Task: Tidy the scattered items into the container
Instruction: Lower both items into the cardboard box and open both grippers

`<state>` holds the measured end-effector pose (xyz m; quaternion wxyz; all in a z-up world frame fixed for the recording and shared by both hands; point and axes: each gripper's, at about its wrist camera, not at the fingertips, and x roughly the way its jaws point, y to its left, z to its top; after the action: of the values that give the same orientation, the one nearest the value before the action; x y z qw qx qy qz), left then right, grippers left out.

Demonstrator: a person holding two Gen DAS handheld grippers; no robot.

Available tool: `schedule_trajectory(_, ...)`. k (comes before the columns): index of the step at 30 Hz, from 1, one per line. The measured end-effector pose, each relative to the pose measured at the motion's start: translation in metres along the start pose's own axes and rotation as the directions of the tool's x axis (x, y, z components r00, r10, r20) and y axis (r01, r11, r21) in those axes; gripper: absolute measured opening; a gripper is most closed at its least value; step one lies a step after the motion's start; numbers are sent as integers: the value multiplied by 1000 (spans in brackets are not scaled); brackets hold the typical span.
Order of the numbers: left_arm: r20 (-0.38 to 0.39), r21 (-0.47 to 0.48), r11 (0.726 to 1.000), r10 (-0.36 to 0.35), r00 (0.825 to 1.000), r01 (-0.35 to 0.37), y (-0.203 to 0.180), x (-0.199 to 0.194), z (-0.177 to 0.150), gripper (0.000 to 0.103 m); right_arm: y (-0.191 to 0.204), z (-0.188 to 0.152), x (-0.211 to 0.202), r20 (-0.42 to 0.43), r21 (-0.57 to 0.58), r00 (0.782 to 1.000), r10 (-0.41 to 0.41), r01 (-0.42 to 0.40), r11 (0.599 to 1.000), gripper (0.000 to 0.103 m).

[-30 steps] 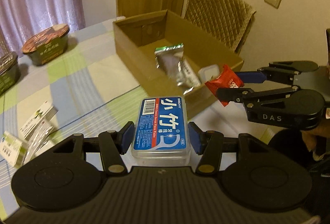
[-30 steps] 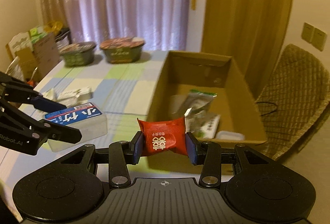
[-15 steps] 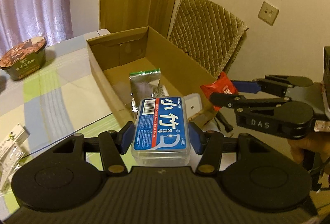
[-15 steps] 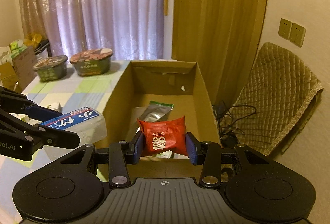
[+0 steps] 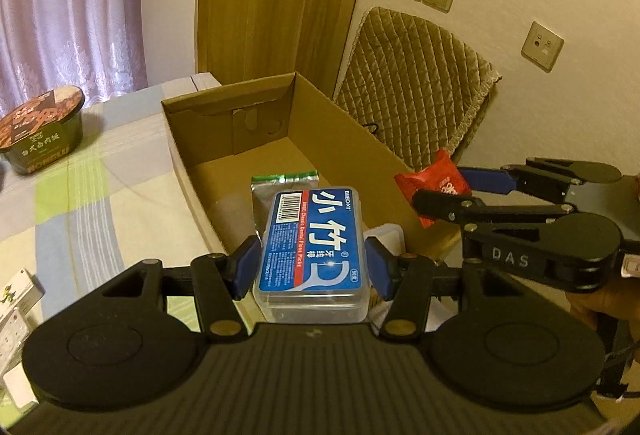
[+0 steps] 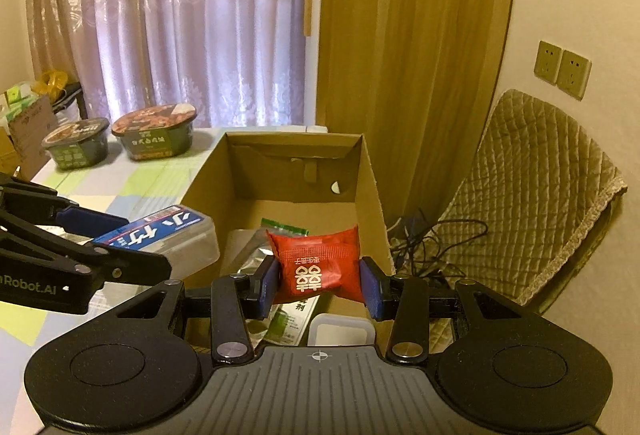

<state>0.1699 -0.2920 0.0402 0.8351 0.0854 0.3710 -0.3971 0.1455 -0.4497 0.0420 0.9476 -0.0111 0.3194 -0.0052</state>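
My left gripper [image 5: 311, 265] is shut on a clear floss-pick box with a blue label [image 5: 314, 243], held over the near end of the open cardboard box [image 5: 240, 133]. My right gripper [image 6: 318, 281] is shut on a red snack packet [image 6: 318, 267], above the same box's [image 6: 368, 187] near right side. In the left wrist view the right gripper [image 5: 444, 187] and the red packet [image 5: 434, 177] hang over the box's right wall. The left gripper [image 6: 116, 247] with the floss box [image 6: 168, 231] shows at left in the right wrist view. A silver pouch [image 5: 280, 183] and a white container [image 6: 340, 329] lie inside.
Two instant noodle bowls [image 6: 154, 131] [image 6: 78, 143] stand on the checked tablecloth [image 5: 80, 195] beyond the box. Small white cartons [image 5: 16, 295] lie at the table's left. A quilted chair [image 6: 532, 191] and cables [image 6: 432, 239] are to the right, off the table.
Both grippers have carried their items from beside the box to above its near end. The box now sits straight ahead in both views. Both grips are unchanged.
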Motion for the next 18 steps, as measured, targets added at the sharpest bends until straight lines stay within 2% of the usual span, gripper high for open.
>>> schedule_trajectory(6, 9, 39, 999, 0, 1000, -1, -5, 14, 4, 51, -7, -1, 10, -7, 11, 1000, -8, 8, 1000, 46)
schedule_trajectory(7, 10, 39, 999, 2, 1000, -2, -4, 17, 4, 58, -8, -1, 11, -9, 13, 1000, -9, 9, 1000, 46)
schedule_trajectory(8, 6, 40, 999, 8, 1000, -8, -4, 18, 3, 81, -9, -2, 12, -11, 16, 1000, -11, 11, 1000, 46)
schedule_trajectory(9, 8, 44, 999, 23, 1000, -23, -4, 18, 2, 89, -10, -3, 13, -13, 18, 1000, -12, 12, 1000, 46)
schedule_trajectory(13, 12, 73, 996, 56, 998, -57, 1, 15, -6, 90, -12, -6, 16, -22, 19, 1000, -14, 14, 1000, 46)
schedule_trajectory(18, 4, 34, 997, 76, 997, -76, 15, 3, -19, 90, -10, -9, 19, -30, 19, 1000, -8, 8, 1000, 46)
